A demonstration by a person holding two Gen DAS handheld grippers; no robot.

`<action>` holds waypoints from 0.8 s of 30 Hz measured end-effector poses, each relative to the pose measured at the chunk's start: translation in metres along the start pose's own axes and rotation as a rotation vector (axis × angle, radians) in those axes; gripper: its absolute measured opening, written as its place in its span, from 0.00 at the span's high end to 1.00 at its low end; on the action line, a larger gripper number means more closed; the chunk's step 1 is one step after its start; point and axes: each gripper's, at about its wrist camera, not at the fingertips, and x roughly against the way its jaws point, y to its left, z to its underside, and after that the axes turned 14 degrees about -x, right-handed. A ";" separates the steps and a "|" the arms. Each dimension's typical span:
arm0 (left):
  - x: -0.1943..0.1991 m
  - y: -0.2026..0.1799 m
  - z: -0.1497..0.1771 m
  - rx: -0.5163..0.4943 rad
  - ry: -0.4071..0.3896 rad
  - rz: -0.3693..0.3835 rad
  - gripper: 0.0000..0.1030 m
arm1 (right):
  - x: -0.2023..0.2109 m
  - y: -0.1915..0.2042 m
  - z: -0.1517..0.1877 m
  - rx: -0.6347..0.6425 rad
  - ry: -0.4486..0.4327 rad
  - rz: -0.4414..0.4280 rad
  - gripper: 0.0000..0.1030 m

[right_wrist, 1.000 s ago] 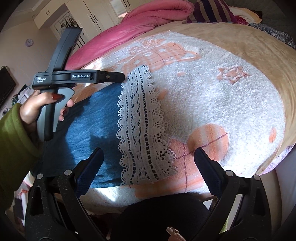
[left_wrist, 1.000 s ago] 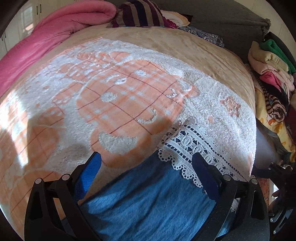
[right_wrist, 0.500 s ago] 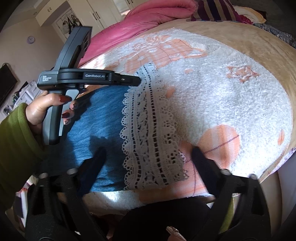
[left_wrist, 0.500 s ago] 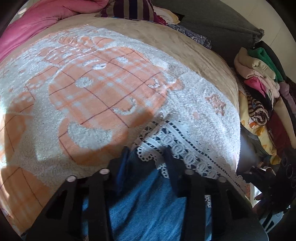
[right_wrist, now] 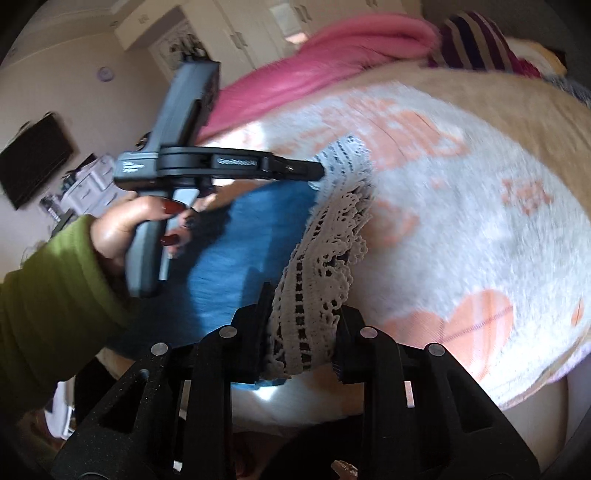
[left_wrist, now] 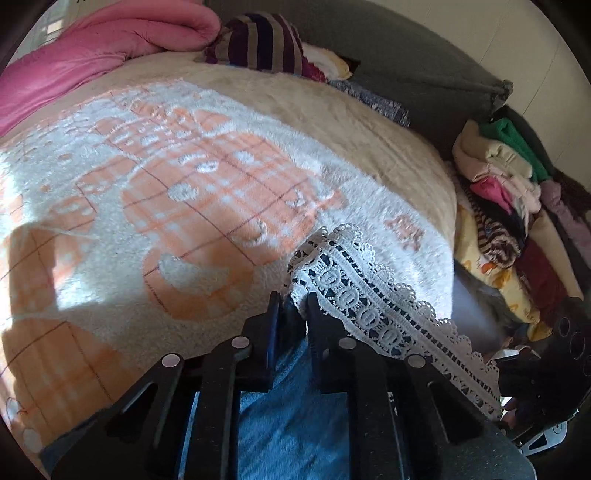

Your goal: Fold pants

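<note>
Blue denim pants [left_wrist: 291,417] with a wide white lace hem [left_wrist: 369,291] lie on a fluffy white-and-orange blanket [left_wrist: 184,192] on a bed. My left gripper [left_wrist: 293,306] is shut on the far corner of the hem and holds it slightly off the blanket. In the right wrist view the left gripper [right_wrist: 314,170] shows from the side, pinching the lace [right_wrist: 325,258]. My right gripper [right_wrist: 303,317] is shut on the near end of the lace hem, next to the blue denim [right_wrist: 251,240]. The rest of the pants is hidden below the frames.
A rolled pink duvet [left_wrist: 92,55] and a striped pillow [left_wrist: 258,40] lie at the head of the bed. A pile of folded clothes [left_wrist: 509,206] stands off the bed's right edge. White wardrobes [right_wrist: 236,33] and a wall TV [right_wrist: 33,162] stand to the left.
Both grippers went from wide open to shut on the lace hem, the left first and the right after. The hem is now bunched and lifted off the blanket.
</note>
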 end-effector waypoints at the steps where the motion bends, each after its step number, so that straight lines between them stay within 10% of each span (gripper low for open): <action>1: 0.007 0.000 0.001 0.004 -0.016 0.003 0.87 | 0.003 0.007 -0.001 0.017 -0.002 -0.006 0.80; 17: 0.130 0.067 0.099 0.190 -0.120 -0.135 0.85 | -0.058 0.146 0.025 0.305 0.142 -0.067 0.79; 24: 0.185 0.108 0.179 0.475 -0.205 -0.243 0.59 | -0.102 0.186 0.092 0.582 0.186 0.042 0.69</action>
